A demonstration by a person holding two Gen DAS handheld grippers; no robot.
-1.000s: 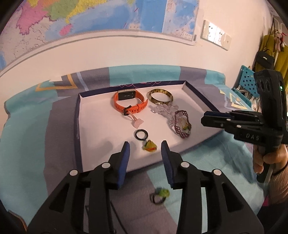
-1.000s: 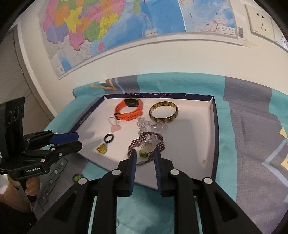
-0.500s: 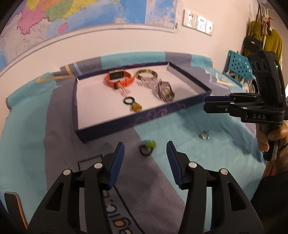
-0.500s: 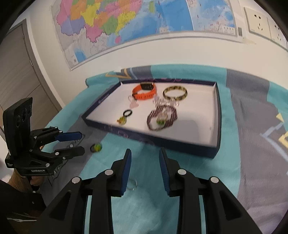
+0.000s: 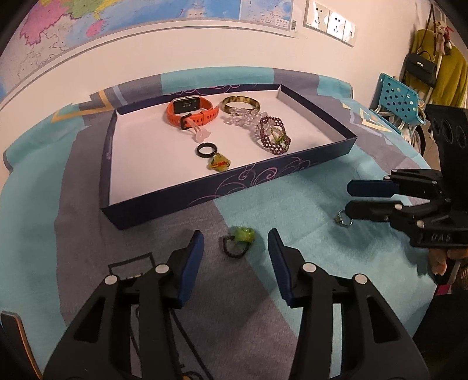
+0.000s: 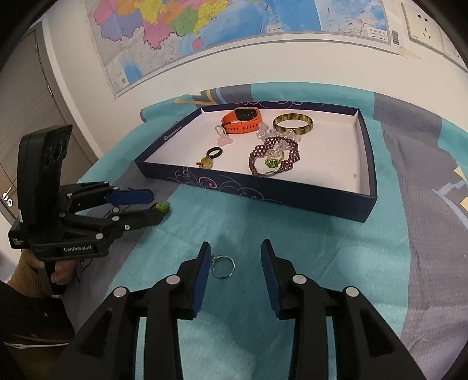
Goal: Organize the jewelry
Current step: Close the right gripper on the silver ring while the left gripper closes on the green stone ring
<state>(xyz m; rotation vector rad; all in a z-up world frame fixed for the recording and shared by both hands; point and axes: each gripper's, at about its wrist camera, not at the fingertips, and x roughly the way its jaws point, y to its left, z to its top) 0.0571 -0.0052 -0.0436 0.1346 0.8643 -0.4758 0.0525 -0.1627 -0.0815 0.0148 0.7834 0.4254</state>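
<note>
A dark blue tray [image 5: 263,178] [image 6: 263,193] with a white floor holds an orange watch [image 5: 191,112], a tortoiseshell bangle [image 5: 240,103], clear beads, a purple beaded bracelet [image 5: 273,136] and a black ring with a yellow charm [image 5: 212,155]. A green-beaded ring [image 5: 239,241] lies on the cloth just ahead of my open left gripper [image 5: 235,248], between its fingers. A silver ring [image 6: 223,266] lies on the cloth between the fingers of my open right gripper [image 6: 235,260]. Both grippers are empty.
The table wears a teal and grey cloth [image 5: 292,222]. A wall with a map [image 6: 204,26] stands behind the tray. A blue chair [image 5: 395,96] and hanging bags are at the far right. A cable lies near the left gripper.
Both grippers have drawn back from over the tray and dropped toward the cloth in front of it, and both have opened wider. Each now frames a ring on the cloth.
</note>
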